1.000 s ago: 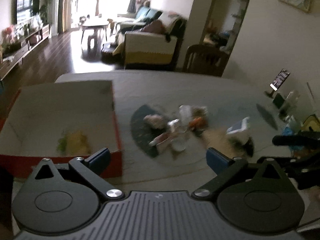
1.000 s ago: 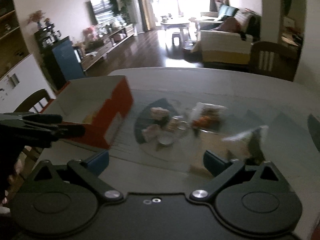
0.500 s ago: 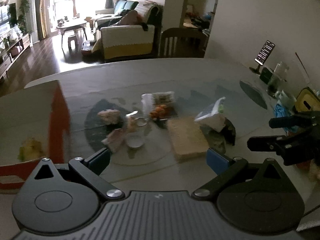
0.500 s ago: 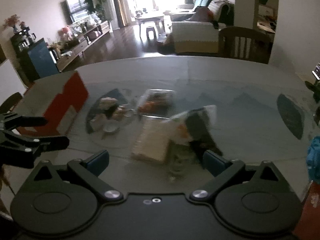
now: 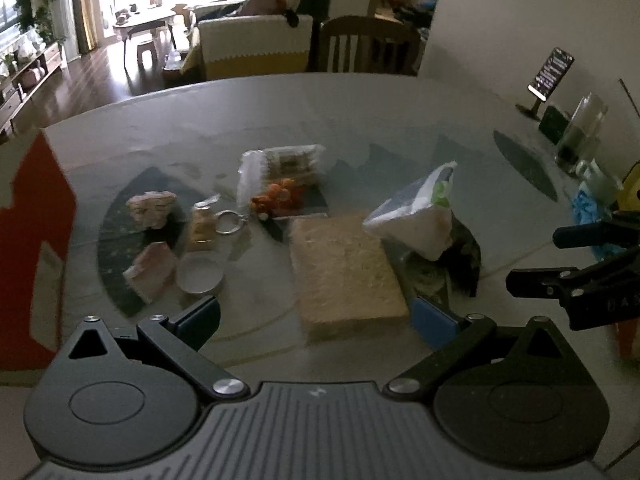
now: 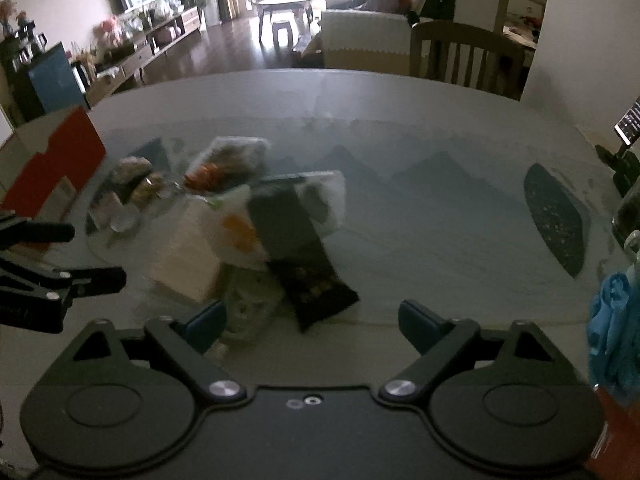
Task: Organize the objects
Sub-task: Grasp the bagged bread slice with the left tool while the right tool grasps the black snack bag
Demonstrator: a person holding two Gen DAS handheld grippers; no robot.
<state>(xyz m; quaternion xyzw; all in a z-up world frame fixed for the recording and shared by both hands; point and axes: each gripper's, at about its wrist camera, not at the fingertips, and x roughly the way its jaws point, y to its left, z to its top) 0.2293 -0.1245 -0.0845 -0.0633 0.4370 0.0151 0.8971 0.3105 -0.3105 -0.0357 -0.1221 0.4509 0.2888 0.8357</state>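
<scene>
Left hand-held gripper (image 5: 314,318): fingers spread wide apart, holding nothing, hovering above the desk (image 5: 360,112).
Right hand-held gripper (image 6: 312,320): fingers likewise wide apart and empty; it also shows at the right edge of the left wrist view.
Tan flat block (image 5: 344,272): lies on the desk just ahead of the left hand-held gripper, between its fingertips.
White bag (image 5: 416,216): ahead and to the right of the left hand-held gripper, leaning over a dark packet (image 6: 308,276), which lies just ahead of the right hand-held gripper.
Small round lid (image 5: 199,276): just ahead of the left hand-held gripper's left finger.
Clear food tray (image 5: 284,172): farther ahead, beyond the block.
Red box (image 5: 36,248): far left of the left hand-held gripper.
Blue cloth (image 6: 614,320): at the right hand-held gripper's right.
</scene>
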